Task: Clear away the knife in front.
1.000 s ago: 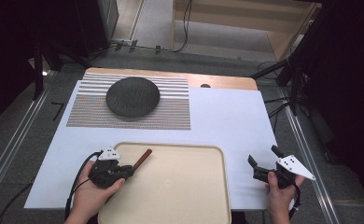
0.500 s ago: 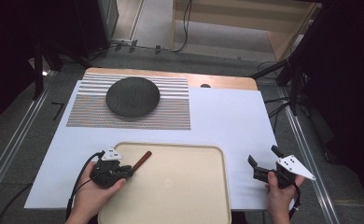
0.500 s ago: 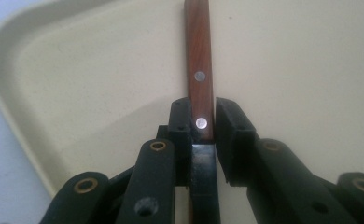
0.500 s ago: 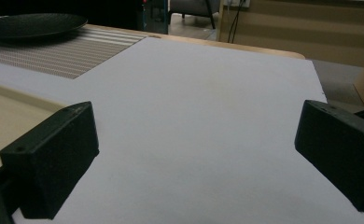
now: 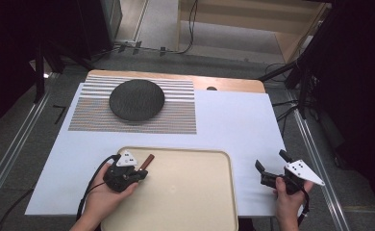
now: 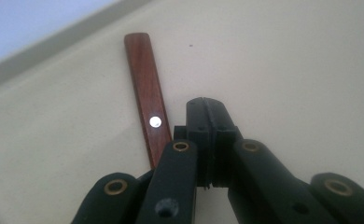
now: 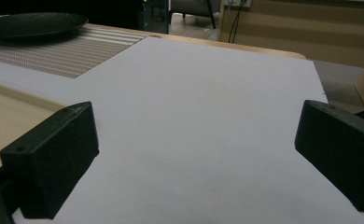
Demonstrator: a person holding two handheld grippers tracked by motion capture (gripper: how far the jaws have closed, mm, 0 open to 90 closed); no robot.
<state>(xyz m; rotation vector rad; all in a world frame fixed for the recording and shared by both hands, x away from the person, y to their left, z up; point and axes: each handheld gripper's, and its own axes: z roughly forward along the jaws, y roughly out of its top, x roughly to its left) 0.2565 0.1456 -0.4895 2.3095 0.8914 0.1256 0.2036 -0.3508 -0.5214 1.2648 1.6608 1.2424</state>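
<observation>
Wooden handle (image 6: 145, 88) beside closed left claw (image 6: 203, 112)

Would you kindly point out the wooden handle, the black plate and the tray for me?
wooden handle (image 6: 145, 79), left gripper view, mid-length of its red-brown face.
black plate (image 5: 136, 99), high view, centre of its top.
tray (image 5: 195, 192), high view, bare beige floor.

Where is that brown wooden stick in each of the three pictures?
High view: the stick lies at the tray's near-left corner, by the left gripper.
Left gripper view: it runs from upper left down beside the shut jaws.
Right gripper view: not in it.
Shared landmark: the beige tray, in all three.
</observation>
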